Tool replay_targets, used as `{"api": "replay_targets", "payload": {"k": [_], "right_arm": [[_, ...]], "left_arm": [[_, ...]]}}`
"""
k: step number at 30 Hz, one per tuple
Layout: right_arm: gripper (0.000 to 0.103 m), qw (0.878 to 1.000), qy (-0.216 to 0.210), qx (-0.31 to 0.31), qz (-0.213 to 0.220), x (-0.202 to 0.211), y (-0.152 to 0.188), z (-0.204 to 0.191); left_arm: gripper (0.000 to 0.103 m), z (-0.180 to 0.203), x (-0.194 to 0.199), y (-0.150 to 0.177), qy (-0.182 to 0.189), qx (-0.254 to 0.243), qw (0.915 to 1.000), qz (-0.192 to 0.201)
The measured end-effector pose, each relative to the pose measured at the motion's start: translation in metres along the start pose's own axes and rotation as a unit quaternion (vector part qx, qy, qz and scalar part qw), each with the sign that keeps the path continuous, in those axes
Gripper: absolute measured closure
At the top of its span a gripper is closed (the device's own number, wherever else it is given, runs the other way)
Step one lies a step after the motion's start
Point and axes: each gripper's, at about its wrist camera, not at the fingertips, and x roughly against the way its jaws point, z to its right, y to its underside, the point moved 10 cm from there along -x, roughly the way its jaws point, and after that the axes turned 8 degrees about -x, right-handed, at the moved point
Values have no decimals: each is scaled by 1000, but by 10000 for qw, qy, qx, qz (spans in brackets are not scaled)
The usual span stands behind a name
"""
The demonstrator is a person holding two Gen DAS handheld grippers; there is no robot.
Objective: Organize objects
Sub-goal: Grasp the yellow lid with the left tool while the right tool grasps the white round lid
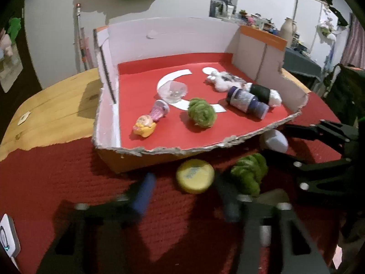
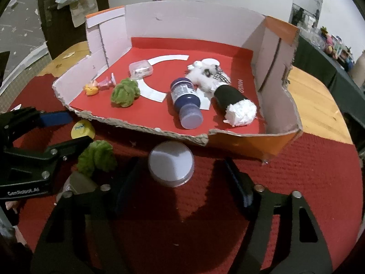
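The yellow lid [image 1: 195,176] is bracketed by the left tongs [image 1: 186,193], the white jar [image 2: 171,163] by the right tongs [image 2: 180,183]; neither is gripped.

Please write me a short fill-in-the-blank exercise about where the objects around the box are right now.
1. Inside the cardboard box, the bottle lying on its side is ___ in colour.
2. The yellow lid lies ___ the box, on the red mat.
3. The gripper whose fingers flank the white jar is the ___ one.

Missing words: blue; outside; right.
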Motion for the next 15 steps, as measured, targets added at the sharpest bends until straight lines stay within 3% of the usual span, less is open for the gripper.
{"api": "replay_targets", "payload": {"k": [1,3,15], "right_arm": [[48,10000,-15,58,12,0,0,-3],[64,9998,-127,130,1,1,0,-9],[64,9990,-367,178,158,25,3,-21]], "left_arm": [[71,1,1,0,38,-12,10000,-20],[71,4,3,0,95,-36,9999,-20],[72,8,25,2,70,-65,9998,199]]}}
